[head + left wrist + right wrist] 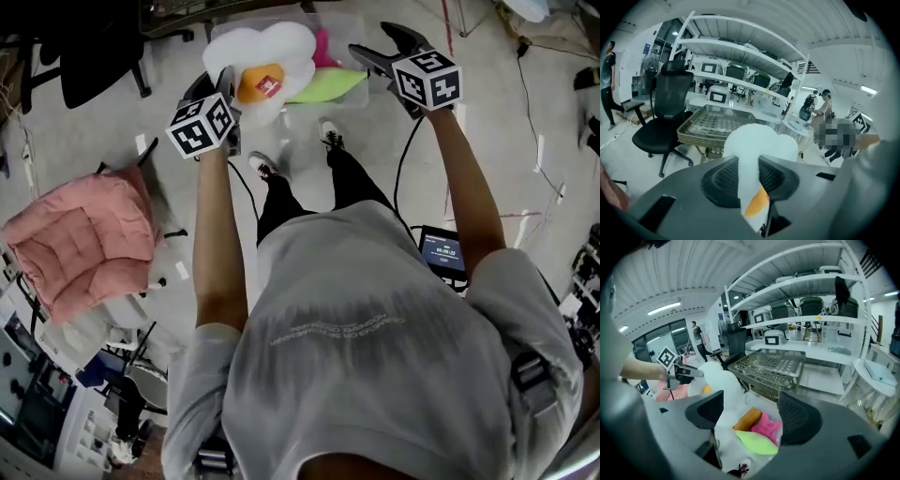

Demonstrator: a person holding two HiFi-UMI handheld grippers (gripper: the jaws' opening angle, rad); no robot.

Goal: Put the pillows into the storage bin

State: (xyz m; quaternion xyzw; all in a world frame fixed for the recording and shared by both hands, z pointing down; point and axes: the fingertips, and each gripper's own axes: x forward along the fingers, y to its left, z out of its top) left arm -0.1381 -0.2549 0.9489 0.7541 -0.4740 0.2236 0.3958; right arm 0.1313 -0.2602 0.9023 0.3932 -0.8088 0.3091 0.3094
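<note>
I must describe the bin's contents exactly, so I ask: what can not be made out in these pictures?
- Storage bin: in the head view the white pillow covers most of it.
- Orange pillow in the bin: shown only in the right gripper view; the white pillow hides it from the head view.
- Label on the white pillow: print too small.

One pillow (272, 42) is white with an orange centre; a second pillow (330, 86) lime green; the chair cushion (80, 239) pink.
</note>
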